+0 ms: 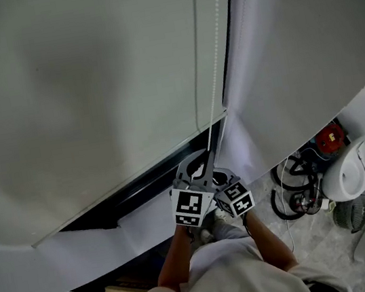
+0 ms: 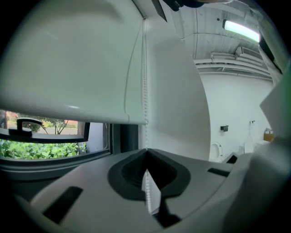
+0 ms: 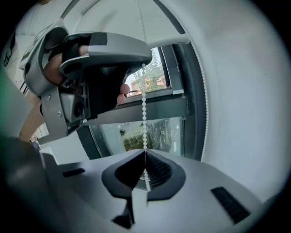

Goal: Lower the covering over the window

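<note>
Left tongs (image 2: 146, 151) and right tongs (image 3: 145, 153) grip the white beaded chain (image 3: 144, 102); the white fabric roller blind (image 2: 68, 68) leaves the window's (image 2: 43, 148) bottom strip bare.

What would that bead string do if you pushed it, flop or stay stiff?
Probably flop: the bead string is thin, just tiny linked beads. It looks light. Its round beads might slip, though the left hand-held gripper and right hand-held gripper are shut on it.

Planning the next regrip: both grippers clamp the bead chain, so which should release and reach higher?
Probably the right gripper: it clamps the bead chain below the left gripper, which sits higher and can hold meanwhile.
</note>
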